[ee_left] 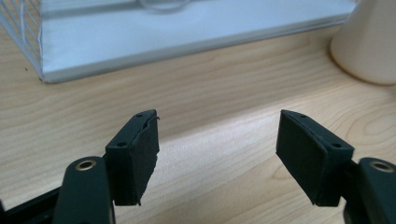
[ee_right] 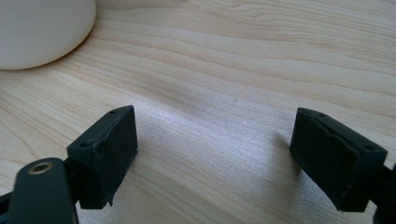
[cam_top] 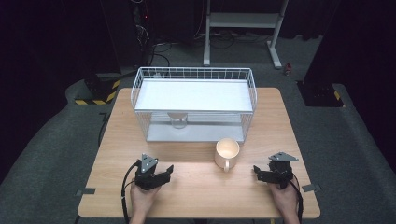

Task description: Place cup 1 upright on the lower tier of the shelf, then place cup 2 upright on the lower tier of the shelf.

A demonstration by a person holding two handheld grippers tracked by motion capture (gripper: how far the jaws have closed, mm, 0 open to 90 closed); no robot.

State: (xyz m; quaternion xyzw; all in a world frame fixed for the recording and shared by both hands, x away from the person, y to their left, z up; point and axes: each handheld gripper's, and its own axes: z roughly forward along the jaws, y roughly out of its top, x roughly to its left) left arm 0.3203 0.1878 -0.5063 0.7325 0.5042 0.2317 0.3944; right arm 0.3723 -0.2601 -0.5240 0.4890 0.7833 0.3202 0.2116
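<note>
A cream mug (cam_top: 227,153) stands on the wooden table (cam_top: 196,186), handle toward the front edge, just in front of a white wire basket (cam_top: 194,103). A small clear glass (cam_top: 178,120) sits on the basket's lower shelf. My left gripper (cam_top: 164,171) rests near the front left, held by a hand, open with nothing between its jaws; the mug (ee_left: 369,42) shows at the upper right of the left gripper view. My right gripper (cam_top: 258,172) lies at the front right, open and empty, with the mug (ee_right: 42,30) at the upper left of its view.
The basket's white shelf edge (ee_left: 187,37) lies ahead of the left gripper. Bare wood lies between the two grippers. Beyond the table are a dark floor, cables and a white metal frame (cam_top: 243,28).
</note>
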